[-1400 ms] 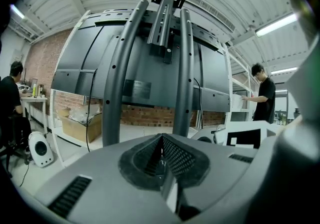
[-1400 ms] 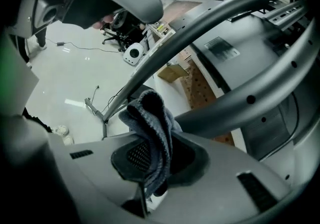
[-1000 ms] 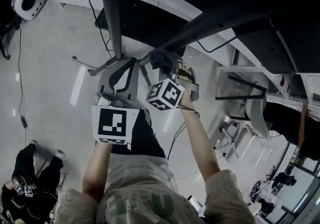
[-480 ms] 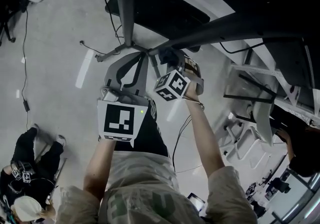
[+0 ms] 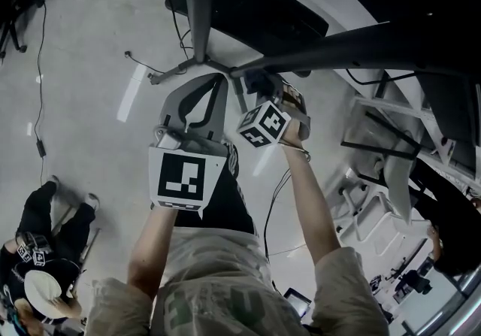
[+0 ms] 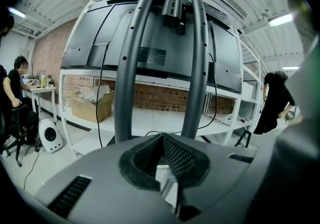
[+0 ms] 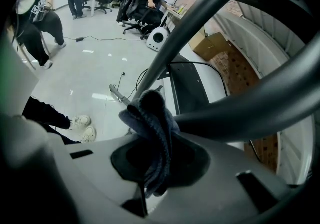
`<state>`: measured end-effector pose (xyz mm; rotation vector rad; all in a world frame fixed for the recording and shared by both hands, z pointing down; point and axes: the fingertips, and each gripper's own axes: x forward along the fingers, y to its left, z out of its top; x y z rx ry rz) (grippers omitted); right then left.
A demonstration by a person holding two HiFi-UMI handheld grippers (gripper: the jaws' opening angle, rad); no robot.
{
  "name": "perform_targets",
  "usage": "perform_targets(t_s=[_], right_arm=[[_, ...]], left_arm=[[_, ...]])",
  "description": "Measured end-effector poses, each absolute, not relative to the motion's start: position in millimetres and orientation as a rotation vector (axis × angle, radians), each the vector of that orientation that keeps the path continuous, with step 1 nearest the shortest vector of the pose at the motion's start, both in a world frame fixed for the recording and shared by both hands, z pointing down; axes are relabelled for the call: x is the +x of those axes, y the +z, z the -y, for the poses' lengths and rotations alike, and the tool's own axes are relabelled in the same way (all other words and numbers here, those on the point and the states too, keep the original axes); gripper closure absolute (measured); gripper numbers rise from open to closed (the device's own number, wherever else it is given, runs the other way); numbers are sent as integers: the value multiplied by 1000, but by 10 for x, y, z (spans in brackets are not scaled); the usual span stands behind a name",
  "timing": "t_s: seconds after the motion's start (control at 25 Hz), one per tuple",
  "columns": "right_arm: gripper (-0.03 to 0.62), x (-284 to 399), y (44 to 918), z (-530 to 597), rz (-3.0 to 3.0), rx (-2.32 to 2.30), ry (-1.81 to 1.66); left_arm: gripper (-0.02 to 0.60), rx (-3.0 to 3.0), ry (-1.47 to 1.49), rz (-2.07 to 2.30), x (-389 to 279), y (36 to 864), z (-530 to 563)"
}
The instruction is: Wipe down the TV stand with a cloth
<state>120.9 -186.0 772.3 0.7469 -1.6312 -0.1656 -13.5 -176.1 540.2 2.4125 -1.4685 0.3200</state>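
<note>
Cloth [image 7: 150, 123] pinched in right gripper [image 7: 155, 165] jaws against TV stand [image 7: 250, 107], partly hidden; left gripper [image 6: 162, 155] jaws together.

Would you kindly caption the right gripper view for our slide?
Right tool shut on a dark cloth beside the TV stand's grey tube.

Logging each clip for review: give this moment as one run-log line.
right gripper: shut on cloth | cloth: at TV stand tubes | left gripper: shut, empty
</note>
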Motion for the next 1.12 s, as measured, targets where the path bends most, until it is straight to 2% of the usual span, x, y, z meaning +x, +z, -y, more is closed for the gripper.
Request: perform_targets(t_s=[0.36, 0.56, 0.84, 1.12], right_arm=[[537, 1201, 7809, 1859, 1633, 743, -157], [537, 1219, 7447, 1837, 1648, 847, -139], [537, 927, 6326, 1920, 1776, 1021, -207], [537, 334, 4526, 1966, 2007, 1137, -420]], left_arm=[[566, 2376, 326, 1521, -283, 5461, 1755], [567, 2377, 284, 1566, -385, 5241, 1735], [566, 2421, 201, 1692, -648, 4528, 1834], [566, 2444, 94, 1863, -960, 3429, 1788]])
